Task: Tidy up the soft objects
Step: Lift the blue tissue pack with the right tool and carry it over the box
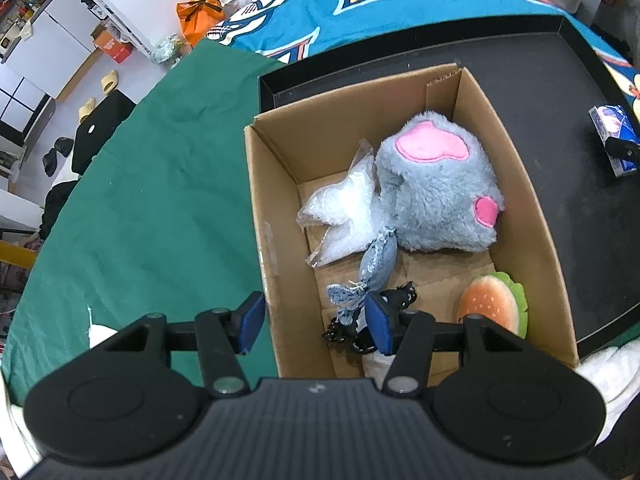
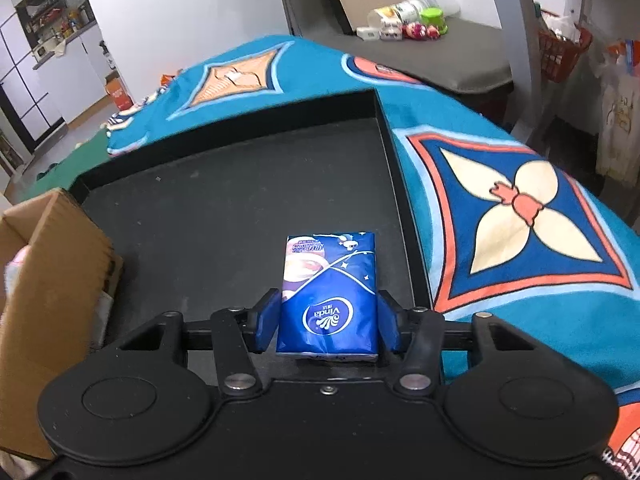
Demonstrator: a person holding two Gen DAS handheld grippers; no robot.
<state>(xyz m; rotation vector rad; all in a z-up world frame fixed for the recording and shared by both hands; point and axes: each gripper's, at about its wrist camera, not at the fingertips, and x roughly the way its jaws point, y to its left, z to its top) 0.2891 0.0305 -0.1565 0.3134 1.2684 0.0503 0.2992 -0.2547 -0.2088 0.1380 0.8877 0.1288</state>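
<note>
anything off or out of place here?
One straggler: the blue tissue pack is outside the cardboard box, on the black tray, between the right gripper's jaws. The box's far wall has a torn notch. The left gripper is open and empty.

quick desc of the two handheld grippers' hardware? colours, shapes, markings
Both match: the left gripper and right gripper have matte black ribbed bodies, two round black discs at the sides, black linkage arms with silver pivot rivets, and blue finger pads. No cables or markings visible.
</note>
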